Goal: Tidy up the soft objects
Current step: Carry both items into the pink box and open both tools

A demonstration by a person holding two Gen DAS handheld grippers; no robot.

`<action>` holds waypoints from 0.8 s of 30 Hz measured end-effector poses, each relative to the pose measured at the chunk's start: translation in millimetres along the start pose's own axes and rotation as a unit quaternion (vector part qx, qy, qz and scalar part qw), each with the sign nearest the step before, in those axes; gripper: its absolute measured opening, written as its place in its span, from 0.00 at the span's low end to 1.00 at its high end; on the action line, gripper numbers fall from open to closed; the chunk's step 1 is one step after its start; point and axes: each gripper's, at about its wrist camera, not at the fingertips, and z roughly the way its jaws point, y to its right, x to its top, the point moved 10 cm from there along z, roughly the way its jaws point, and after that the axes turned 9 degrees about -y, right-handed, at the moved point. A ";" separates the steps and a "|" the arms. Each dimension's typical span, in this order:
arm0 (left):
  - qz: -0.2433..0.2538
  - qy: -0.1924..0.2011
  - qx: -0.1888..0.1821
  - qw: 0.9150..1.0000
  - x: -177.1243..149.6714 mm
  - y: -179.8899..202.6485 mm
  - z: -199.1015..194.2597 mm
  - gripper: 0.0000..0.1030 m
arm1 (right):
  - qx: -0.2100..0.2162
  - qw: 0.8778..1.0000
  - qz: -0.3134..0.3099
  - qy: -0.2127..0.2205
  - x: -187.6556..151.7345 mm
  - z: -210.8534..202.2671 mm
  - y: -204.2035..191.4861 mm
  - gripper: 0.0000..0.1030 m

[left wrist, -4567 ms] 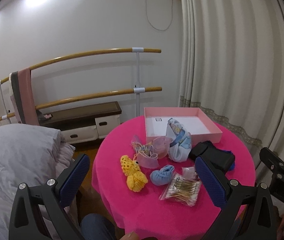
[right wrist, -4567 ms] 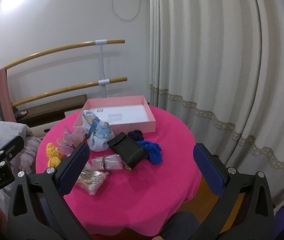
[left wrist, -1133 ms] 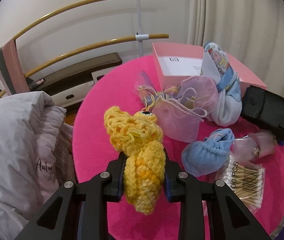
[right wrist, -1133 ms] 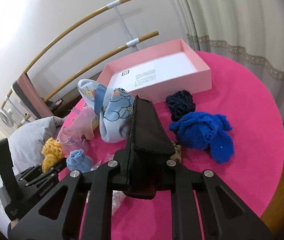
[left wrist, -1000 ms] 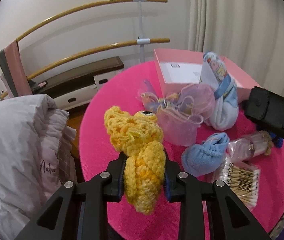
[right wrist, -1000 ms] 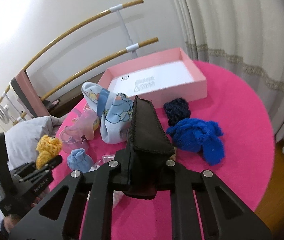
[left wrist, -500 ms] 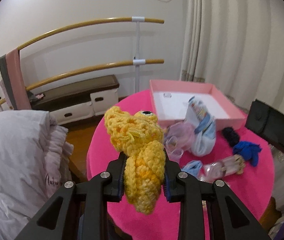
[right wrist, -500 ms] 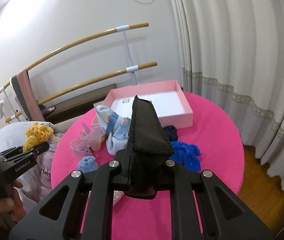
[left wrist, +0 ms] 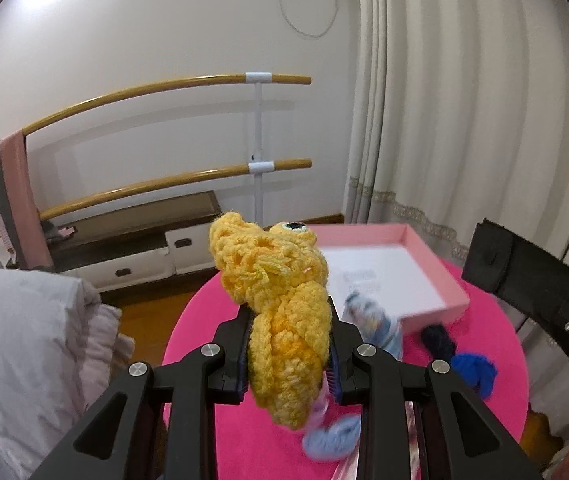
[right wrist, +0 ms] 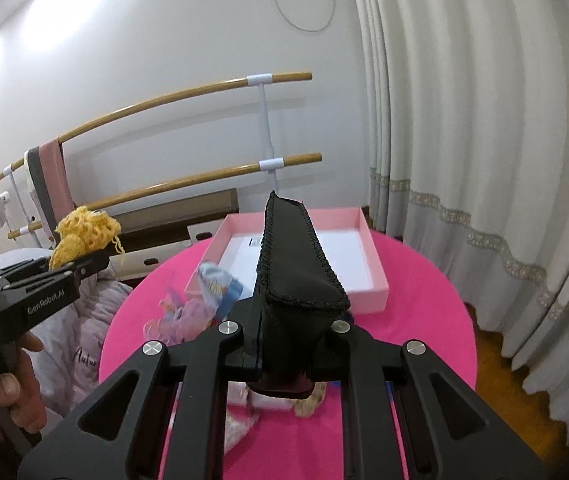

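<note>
My left gripper [left wrist: 289,354] is shut on a yellow crocheted toy [left wrist: 280,304], held well above the round pink table [left wrist: 220,432]. In the right wrist view the same yellow toy [right wrist: 84,236] shows at the left. My right gripper [right wrist: 288,344] is shut on a black soft pouch [right wrist: 294,256], also lifted; the pouch [left wrist: 532,280] juts in at the right of the left wrist view. A pink open box [right wrist: 376,276] lies at the table's far side. A patterned blue cloth [right wrist: 220,286], a sheer pink bag [right wrist: 180,316], a dark blue knit piece [left wrist: 472,372] and a light blue sock [left wrist: 332,440] lie on the table.
A person's hand [right wrist: 8,392] holds the left gripper's handle. Wooden barre rails [left wrist: 164,92] and a low bench [left wrist: 124,236] stand behind the table. A grey bedding pile [left wrist: 16,360] is at the left, curtains [right wrist: 484,120] at the right.
Both grippers have risen from the table with their loads still held; the table and its objects now look smaller and lower. Several seconds ago both grippers stood open and empty.
</note>
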 end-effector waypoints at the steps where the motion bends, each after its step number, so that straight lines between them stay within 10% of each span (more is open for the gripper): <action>1: 0.001 0.003 -0.001 1.000 8.5 0.8 2.8 0.26 | -0.002 1.000 -0.002 0.001 5.0 2.9 0.4 0.12; 24: 0.018 -0.089 -0.008 0.996 129.5 26.4 199.7 0.26 | -0.022 0.999 -0.001 -0.049 92.2 155.2 27.7 0.12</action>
